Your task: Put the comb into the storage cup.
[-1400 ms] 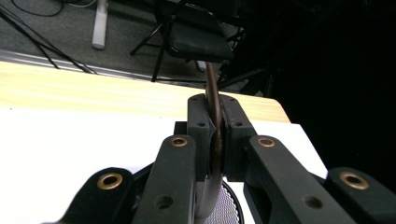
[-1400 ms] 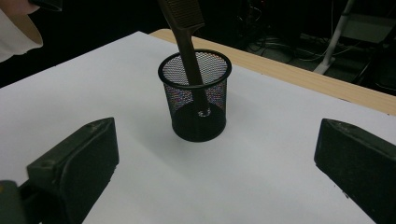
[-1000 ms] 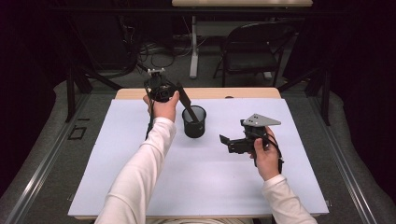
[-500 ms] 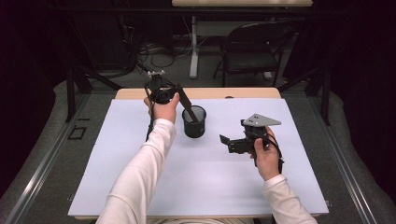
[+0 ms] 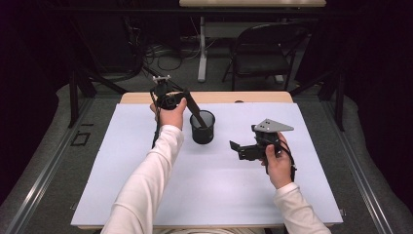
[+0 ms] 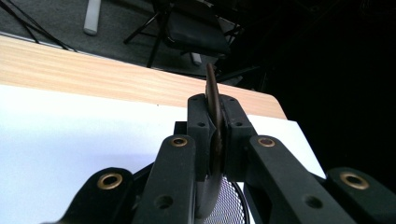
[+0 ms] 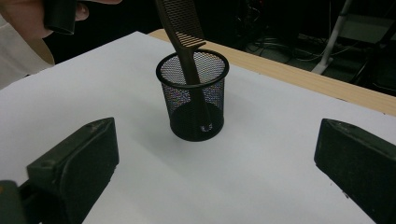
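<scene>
Probably light, stiff, slippery plastic: comb point(image 7: 183, 46) clamped at its upper end by left gripper point(image 6: 215, 130), lower end inside mesh cup point(image 5: 202, 127) (mid-table); right gripper point(image 5: 247, 150) gaping, empty.

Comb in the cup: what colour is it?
Dark brown comb, clearest in the right gripper view.

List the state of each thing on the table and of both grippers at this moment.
comb: tilted, lower end inside the cup, upper end clamped in the left gripper.
mesh cup: upright on the white sheet, comb leaning on its rim.
left gripper: shut on the comb, above the cup.
right gripper: open, holding nothing, apart from the cup.
white sheet: flat on the table.
</scene>
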Demonstrator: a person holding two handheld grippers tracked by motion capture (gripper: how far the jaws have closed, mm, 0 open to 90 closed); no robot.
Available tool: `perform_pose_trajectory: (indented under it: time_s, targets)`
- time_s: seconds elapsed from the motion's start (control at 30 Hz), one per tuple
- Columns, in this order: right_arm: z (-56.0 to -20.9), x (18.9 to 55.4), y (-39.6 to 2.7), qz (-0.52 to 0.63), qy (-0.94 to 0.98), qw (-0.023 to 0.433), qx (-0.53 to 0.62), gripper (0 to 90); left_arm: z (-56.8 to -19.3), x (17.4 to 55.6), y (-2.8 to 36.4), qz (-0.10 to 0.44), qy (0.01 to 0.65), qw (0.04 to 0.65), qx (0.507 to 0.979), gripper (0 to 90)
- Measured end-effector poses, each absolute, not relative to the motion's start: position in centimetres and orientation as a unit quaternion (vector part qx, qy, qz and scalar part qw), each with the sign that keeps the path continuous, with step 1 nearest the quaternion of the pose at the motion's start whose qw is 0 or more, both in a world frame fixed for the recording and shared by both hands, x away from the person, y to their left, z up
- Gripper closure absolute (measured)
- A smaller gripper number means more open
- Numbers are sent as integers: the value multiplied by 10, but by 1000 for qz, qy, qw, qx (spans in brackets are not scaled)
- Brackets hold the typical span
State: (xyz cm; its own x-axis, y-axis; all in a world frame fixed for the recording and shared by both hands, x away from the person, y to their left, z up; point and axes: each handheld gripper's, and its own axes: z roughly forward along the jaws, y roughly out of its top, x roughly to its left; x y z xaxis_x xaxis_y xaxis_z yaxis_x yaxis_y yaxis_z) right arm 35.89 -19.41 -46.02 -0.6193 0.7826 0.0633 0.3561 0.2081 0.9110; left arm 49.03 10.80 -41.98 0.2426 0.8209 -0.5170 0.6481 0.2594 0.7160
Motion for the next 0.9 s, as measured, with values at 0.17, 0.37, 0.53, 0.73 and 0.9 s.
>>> perform_pose_trajectory:
  time_s: [0.17,0.37,0.53,0.73,0.9]
  targets:
    - [-460,359,-194,503,747,214,378,0,-421,490,111,82,614,509,598,846]
    - [-460,359,-194,502,747,214,378,0,-424,491,115,85,617,508,595,845]
    - [-460,358,-195,503,747,213,380,0,-427,491,120,85,622,505,592,844]
    - [-460,359,-194,502,747,214,381,0,-430,491,125,84,630,503,585,843]
    - [-460,359,-194,501,748,215,378,0,-432,491,129,86,632,502,584,841]
